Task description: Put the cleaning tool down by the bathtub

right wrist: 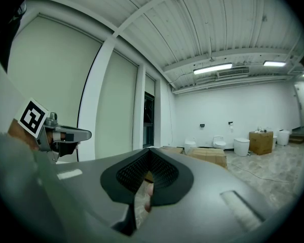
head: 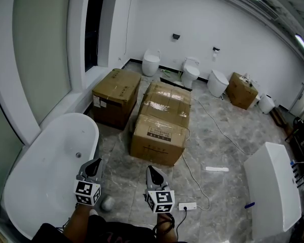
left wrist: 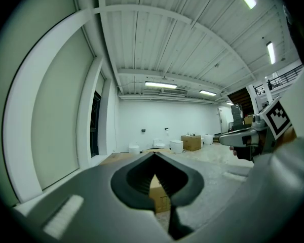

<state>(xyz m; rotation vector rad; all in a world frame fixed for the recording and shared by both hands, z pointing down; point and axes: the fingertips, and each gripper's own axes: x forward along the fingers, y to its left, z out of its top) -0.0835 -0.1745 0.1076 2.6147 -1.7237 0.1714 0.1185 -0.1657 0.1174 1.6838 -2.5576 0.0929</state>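
Grippers are held low over the marbled grey floor: the left gripper and right gripper are both clenched, with nothing between their jaws. A small rounded pale-grey cleaning tool lies on that floor just beside the white oval bathtub, near the left gripper. Brown cardboard boxes stand beyond.

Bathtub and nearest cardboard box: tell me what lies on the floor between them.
Only bare marbled floor lies between the bathtub and the nearest cardboard box; the head view shows it.
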